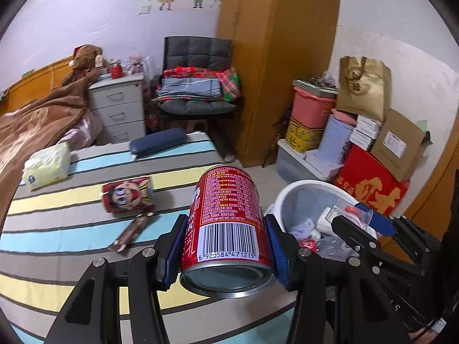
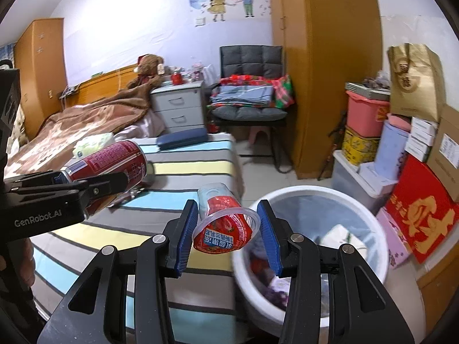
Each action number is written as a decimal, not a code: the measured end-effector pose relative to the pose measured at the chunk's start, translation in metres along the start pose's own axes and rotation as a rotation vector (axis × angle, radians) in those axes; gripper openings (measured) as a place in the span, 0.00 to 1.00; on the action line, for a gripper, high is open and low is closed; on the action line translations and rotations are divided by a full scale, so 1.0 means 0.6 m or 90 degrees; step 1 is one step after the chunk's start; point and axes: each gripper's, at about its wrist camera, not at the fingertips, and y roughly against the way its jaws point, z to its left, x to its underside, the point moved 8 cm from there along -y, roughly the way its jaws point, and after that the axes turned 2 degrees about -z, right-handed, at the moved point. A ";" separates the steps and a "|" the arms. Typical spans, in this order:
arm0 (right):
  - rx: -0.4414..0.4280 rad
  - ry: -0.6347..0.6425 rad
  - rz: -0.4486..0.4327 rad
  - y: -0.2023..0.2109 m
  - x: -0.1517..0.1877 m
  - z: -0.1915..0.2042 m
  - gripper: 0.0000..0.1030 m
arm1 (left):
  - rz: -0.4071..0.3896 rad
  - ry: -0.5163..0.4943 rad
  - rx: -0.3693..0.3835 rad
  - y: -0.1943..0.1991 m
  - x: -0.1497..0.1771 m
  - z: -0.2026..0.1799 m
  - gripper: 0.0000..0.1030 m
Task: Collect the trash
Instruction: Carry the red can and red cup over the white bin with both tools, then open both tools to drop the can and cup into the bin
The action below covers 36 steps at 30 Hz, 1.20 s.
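My left gripper (image 1: 228, 246) is shut on a red drink can (image 1: 228, 223) with a barcode, held above the striped bed edge; the can also shows in the right wrist view (image 2: 114, 160). My right gripper (image 2: 228, 235) holds a clear plastic cup (image 2: 223, 218) with a red peeled lid between its blue pads, just left of the white trash bin (image 2: 370, 218). The bin (image 1: 289, 197) holds several pieces of trash. In the left wrist view the right gripper (image 1: 364, 223) reaches over the bin. A red cartoon can (image 1: 127, 195) and a brown wrapper (image 1: 132, 232) lie on the bed.
A striped bed (image 1: 71, 223) carries a tissue pack (image 1: 47, 166) and a dark blue case (image 1: 157, 142). A grey chair (image 1: 198, 86) with folded cloth, a drawer unit (image 1: 119, 109), a wardrobe (image 1: 272, 57) and stacked boxes (image 1: 370, 183) stand behind.
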 end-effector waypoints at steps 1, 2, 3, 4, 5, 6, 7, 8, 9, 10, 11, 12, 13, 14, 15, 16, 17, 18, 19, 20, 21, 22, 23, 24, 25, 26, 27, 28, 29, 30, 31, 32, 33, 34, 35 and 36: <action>0.005 -0.004 -0.002 0.003 0.000 -0.008 0.43 | 0.001 -0.004 0.003 -0.002 -0.001 -0.011 0.51; 0.008 -0.007 -0.003 0.006 0.000 -0.012 0.43 | 0.000 -0.009 0.007 -0.002 -0.002 -0.020 0.51; 0.014 -0.011 -0.006 0.008 0.000 -0.021 0.43 | 0.000 -0.013 0.010 -0.004 -0.004 -0.029 0.51; 0.018 -0.014 -0.007 0.010 -0.001 -0.027 0.43 | 0.003 -0.017 0.014 -0.007 -0.004 -0.041 0.51; 0.022 -0.018 -0.008 0.012 -0.001 -0.034 0.43 | 0.005 -0.020 0.020 -0.010 -0.004 -0.049 0.51; 0.026 -0.020 -0.009 0.013 -0.002 -0.040 0.43 | 0.006 -0.024 0.026 -0.013 -0.005 -0.060 0.51; 0.036 -0.023 -0.011 0.015 -0.002 -0.050 0.43 | 0.007 -0.029 0.030 -0.016 -0.004 -0.070 0.51; 0.042 -0.024 -0.011 0.016 -0.002 -0.058 0.43 | 0.011 -0.035 0.036 -0.022 -0.004 -0.083 0.51; 0.048 -0.027 -0.011 0.017 -0.002 -0.066 0.43 | 0.013 -0.039 0.042 -0.026 -0.002 -0.093 0.51; 0.054 -0.029 -0.011 0.018 -0.001 -0.075 0.43 | 0.016 -0.043 0.048 -0.031 -0.001 -0.101 0.51; 0.060 -0.030 -0.010 0.019 0.000 -0.082 0.43 | 0.022 -0.046 0.053 -0.037 0.001 -0.111 0.51; 0.065 -0.032 -0.009 0.020 0.001 -0.088 0.43 | 0.027 -0.052 0.060 -0.043 0.004 -0.123 0.51; 0.070 -0.035 -0.007 0.020 0.002 -0.098 0.43 | 0.031 -0.057 0.066 -0.049 0.007 -0.134 0.51; 0.075 -0.038 -0.005 0.020 0.004 -0.106 0.43 | 0.035 -0.060 0.071 -0.054 0.009 -0.143 0.51; 0.078 -0.040 -0.003 0.020 0.005 -0.111 0.43 | 0.040 -0.065 0.078 -0.061 0.012 -0.154 0.51; 0.084 -0.043 0.001 0.018 0.007 -0.121 0.43 | 0.044 -0.068 0.083 -0.067 0.015 -0.162 0.51; 0.088 -0.045 0.004 0.017 0.009 -0.128 0.43 | 0.050 -0.071 0.087 -0.074 0.019 -0.171 0.51; 0.091 -0.048 0.007 0.017 0.012 -0.135 0.43 | 0.055 -0.074 0.090 -0.080 0.022 -0.178 0.51; 0.096 -0.051 0.010 0.016 0.014 -0.142 0.43 | 0.059 -0.079 0.095 -0.087 0.025 -0.186 0.51; 0.100 -0.054 0.013 0.015 0.016 -0.150 0.43 | 0.065 -0.082 0.098 -0.095 0.028 -0.194 0.51; 0.103 -0.055 0.018 0.012 0.019 -0.157 0.43 | 0.072 -0.085 0.102 -0.103 0.031 -0.202 0.51; 0.105 -0.056 0.024 0.010 0.022 -0.164 0.43 | 0.077 -0.088 0.105 -0.109 0.034 -0.208 0.51; 0.106 -0.057 0.027 0.008 0.024 -0.169 0.43 | 0.084 -0.089 0.108 -0.117 0.039 -0.214 0.51; 0.106 -0.060 0.032 0.006 0.027 -0.175 0.43 | 0.090 -0.092 0.110 -0.124 0.044 -0.220 0.51; 0.105 -0.064 0.036 0.004 0.030 -0.179 0.43 | 0.094 -0.096 0.111 -0.130 0.048 -0.226 0.51; 0.103 -0.068 0.044 -0.002 0.034 -0.186 0.43 | 0.100 -0.101 0.110 -0.138 0.053 -0.231 0.51; 0.103 -0.070 0.053 -0.007 0.038 -0.192 0.43 | 0.111 -0.102 0.108 -0.148 0.058 -0.234 0.51; 0.105 -0.071 0.059 -0.011 0.041 -0.196 0.43 | 0.119 -0.103 0.110 -0.156 0.062 -0.237 0.51; 0.105 -0.070 0.069 -0.017 0.045 -0.201 0.43 | 0.127 -0.102 0.112 -0.164 0.067 -0.239 0.51; 0.103 -0.068 0.076 -0.023 0.049 -0.203 0.43 | 0.134 -0.104 0.111 -0.171 0.071 -0.242 0.51; 0.105 -0.069 0.085 -0.028 0.053 -0.205 0.43 | 0.137 -0.112 0.111 -0.177 0.075 -0.245 0.51; 0.106 -0.068 0.089 -0.031 0.056 -0.206 0.43 | 0.139 -0.117 0.111 -0.181 0.078 -0.249 0.51; 0.105 -0.068 0.093 -0.034 0.058 -0.208 0.43 | 0.141 -0.118 0.112 -0.185 0.080 -0.251 0.51; 0.106 -0.069 0.100 -0.036 0.061 -0.210 0.43 | 0.149 -0.115 0.116 -0.192 0.084 -0.253 0.51; 0.108 -0.070 0.104 -0.038 0.063 -0.212 0.43 | 0.156 -0.112 0.120 -0.198 0.086 -0.256 0.51; 0.110 -0.069 0.106 -0.039 0.063 -0.215 0.43 | 0.168 -0.109 0.122 -0.203 0.090 -0.257 0.51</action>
